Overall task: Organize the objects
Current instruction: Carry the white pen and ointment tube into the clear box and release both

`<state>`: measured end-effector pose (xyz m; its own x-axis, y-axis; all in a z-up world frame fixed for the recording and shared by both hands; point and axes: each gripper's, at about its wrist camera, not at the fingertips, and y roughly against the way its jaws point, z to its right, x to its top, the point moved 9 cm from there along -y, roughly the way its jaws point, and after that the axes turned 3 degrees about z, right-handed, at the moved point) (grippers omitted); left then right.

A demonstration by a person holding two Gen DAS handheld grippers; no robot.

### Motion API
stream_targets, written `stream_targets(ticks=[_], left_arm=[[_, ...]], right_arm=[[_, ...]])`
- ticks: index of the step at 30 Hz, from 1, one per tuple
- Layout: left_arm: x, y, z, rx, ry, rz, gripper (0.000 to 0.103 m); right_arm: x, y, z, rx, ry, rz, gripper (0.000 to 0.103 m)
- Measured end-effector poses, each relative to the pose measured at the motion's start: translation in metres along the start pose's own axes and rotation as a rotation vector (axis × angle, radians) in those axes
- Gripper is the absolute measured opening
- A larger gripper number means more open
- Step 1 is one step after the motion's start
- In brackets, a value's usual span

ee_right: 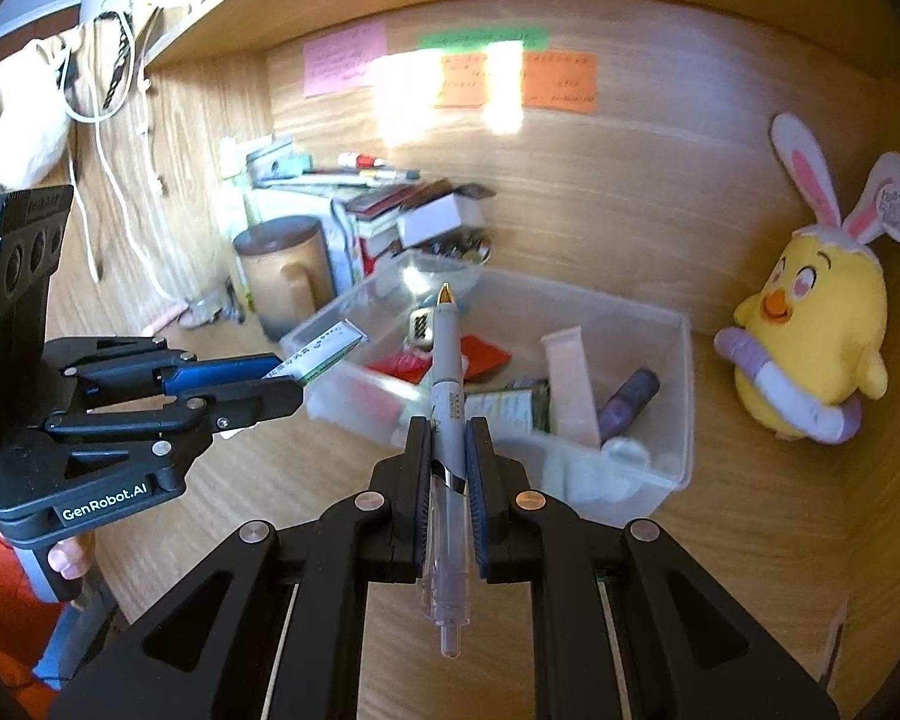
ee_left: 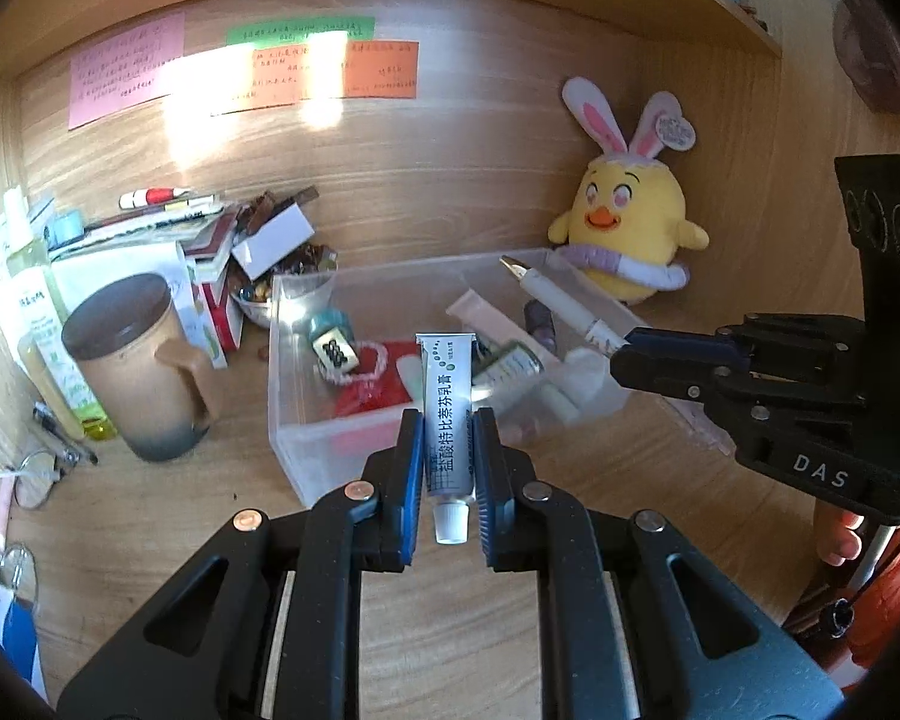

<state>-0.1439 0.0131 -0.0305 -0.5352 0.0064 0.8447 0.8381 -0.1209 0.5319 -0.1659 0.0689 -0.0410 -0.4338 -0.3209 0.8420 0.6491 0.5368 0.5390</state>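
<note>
The clear plastic bin (ee_left: 306, 420) on the desk serves as landmark, and the sorting looks partly done; inside it already lie a pink tube (ee_right: 567, 384), a dark purple stick (ee_right: 630, 396), a red packet (ee_left: 384, 390), a die (ee_left: 333, 351) and a small green-labelled box (ee_left: 507, 366). The left gripper (ee_left: 447, 450) is pinching an ointment tube (ee_left: 447, 402), cap toward the camera, just before the bin's near wall; the right gripper (ee_right: 449, 450) is pinching a pen (ee_right: 448, 396), tip forward over the bin's near rim; both still need dropping in, I judge. Left of the bin stand a brown mug (ee_left: 132, 360) and stacked books (ee_left: 168, 228); a yellow plush chick (ee_left: 627, 222) sits behind its right corner; the bin's middle offers open room, while the two grippers sit near each other at its front.
</note>
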Motion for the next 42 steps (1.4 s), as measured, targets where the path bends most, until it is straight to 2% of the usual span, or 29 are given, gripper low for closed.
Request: stream_targets(ticks=[9, 20, 33, 37, 42], left_arm=[[0.027, -0.024, -0.013, 0.020, 0.020, -0.001, 0.015], [0.041, -0.067, -0.025, 0.033, 0.032, -0.059, 0.015], [0.027, -0.098, -0.034, 0.017, 0.067, -0.134, 0.015], [0.028, -0.094, -0.033, 0.006, 0.065, -0.125, 0.016], [0.032, -0.082, -0.029, -0.003, 0.061, -0.099, 0.016]], right_arm=[[0.026, -0.017, 0.025, -0.030, -0.015, 0.007, 0.010], [0.044, -0.053, 0.047, -0.036, -0.008, -0.042, 0.010], [0.025, -0.108, 0.037, -0.034, 0.087, -0.173, 0.010], [0.018, -0.110, 0.036, -0.025, 0.087, -0.208, 0.011], [0.020, -0.097, 0.034, -0.009, 0.070, -0.194, 0.016]])
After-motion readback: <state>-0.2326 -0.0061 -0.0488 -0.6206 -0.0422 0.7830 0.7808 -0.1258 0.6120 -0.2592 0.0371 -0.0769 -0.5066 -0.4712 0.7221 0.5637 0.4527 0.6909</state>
